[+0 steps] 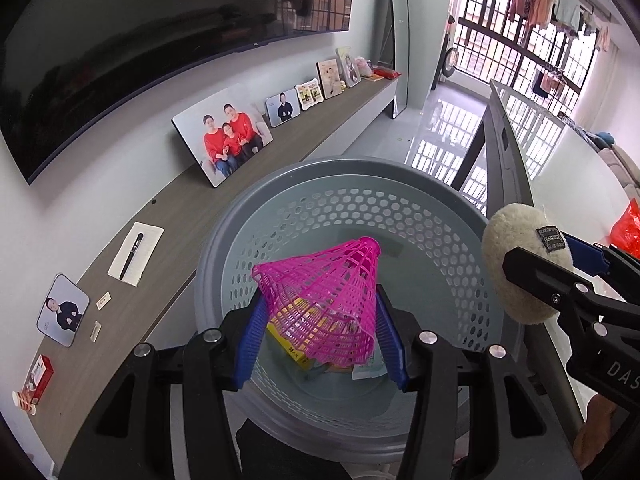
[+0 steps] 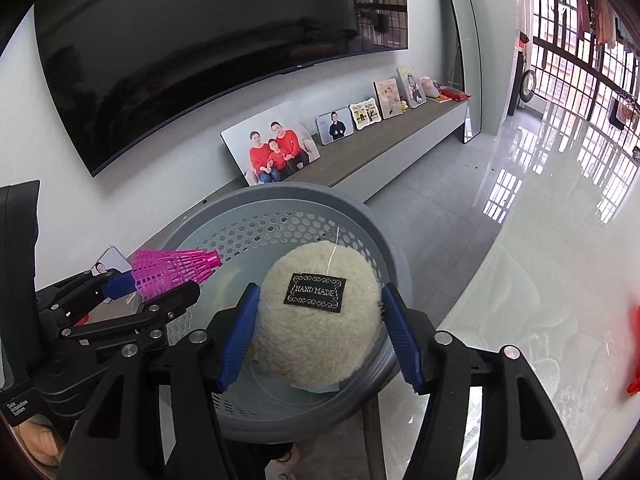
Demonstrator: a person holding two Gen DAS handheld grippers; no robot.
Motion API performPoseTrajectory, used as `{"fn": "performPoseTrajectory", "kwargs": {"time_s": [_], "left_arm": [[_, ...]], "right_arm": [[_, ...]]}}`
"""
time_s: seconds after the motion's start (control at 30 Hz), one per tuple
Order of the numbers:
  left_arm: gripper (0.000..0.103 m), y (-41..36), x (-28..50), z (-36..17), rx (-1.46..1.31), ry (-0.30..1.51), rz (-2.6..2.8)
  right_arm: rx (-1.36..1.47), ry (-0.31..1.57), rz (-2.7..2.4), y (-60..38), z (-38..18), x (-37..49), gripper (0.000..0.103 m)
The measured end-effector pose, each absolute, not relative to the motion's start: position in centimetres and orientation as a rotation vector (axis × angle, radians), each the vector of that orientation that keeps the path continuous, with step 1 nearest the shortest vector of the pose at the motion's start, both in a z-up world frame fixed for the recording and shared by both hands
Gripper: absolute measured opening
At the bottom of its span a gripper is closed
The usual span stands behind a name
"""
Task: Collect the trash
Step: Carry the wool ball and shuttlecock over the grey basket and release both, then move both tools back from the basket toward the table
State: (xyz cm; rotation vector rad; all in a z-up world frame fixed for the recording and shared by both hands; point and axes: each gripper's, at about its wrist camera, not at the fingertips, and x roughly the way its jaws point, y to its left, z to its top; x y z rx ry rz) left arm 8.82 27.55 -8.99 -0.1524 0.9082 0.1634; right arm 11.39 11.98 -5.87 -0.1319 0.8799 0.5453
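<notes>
Over the bin (image 1: 224, 240) I hold both grippers, each with a piece of trash. My left gripper (image 1: 320, 320) pinches a pink shuttlecock (image 1: 324, 292) by its skirt, blue pads pressed on either side, cork end pointing away from me. My right gripper (image 2: 320, 328) squeezes a cream puff (image 2: 316, 320) with a black "HAND MADE" label, its pads sunk into the fleece.

To drop well, I judge both should hang inside the rim before I let go. The shuttlecock sits over the bin's middle, so spreading the jaws there should let it fall straight. The puff hangs nearer the right side of the rim; I would bring it a little inward first, since a soft round thing could catch the edge and roll out. The mesh skirt may cling to the ridged pads, so I should open wide.

Down in the bin, through the mesh, I see a yellow box (image 1: 288, 344) and some paper wrappers (image 1: 366, 370) on the bottom; its perforated wall is otherwise bare.
</notes>
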Motion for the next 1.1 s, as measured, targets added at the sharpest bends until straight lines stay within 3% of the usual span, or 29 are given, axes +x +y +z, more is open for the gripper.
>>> {"fn": "performPoseTrajectory", "kwargs": {"time_s": [0.23,0.4,1.1], "left_arm": [[0.061,27.8,8.4,-8.8,-0.155,0.897,0.179],[0.077,28.0,8.3,-8.3,-0.157,0.885,0.188],[0.09,27.1,6.8,-6.9,-0.155,0.869,0.172]], "right_arm": [[-0.135,0.875,0.541,11.8,-5.9,11.5,0.061],[-0.123,0.844,0.528,11.2,-5.4,11.4,0.074],[-0.082,0.838,0.451,8.2,-4.7,9.3,0.074]]}}
